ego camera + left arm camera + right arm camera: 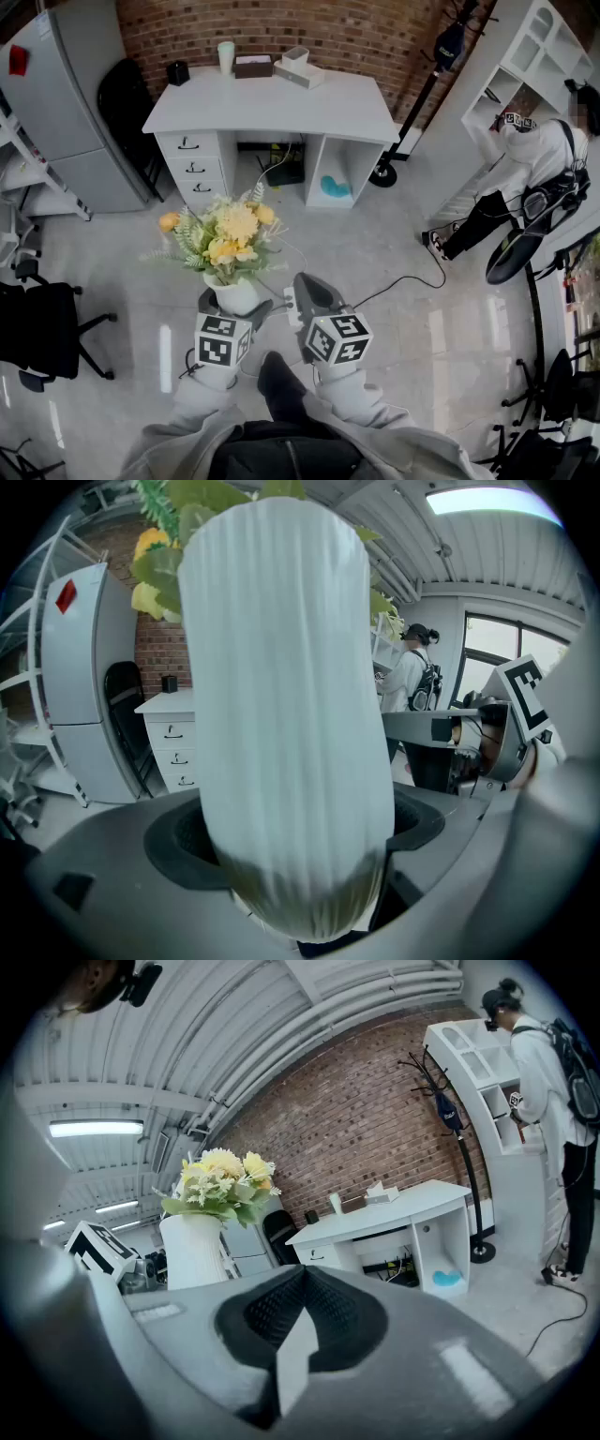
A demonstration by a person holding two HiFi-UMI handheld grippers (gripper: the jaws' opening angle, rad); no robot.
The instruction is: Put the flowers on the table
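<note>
Ribbed matt white vase (281, 714), glossy floor (394, 319)

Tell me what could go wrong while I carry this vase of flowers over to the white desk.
The ribbed vase is held by the left gripper alone, low on its body; topped by flowers, it might tip or slip. The right gripper is shut and gives no support. A cable lies on the floor ahead and could trip you.

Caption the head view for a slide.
Left gripper holds a white vase of yellow flowers, right gripper shut and empty beside it, white desk ahead.
</note>
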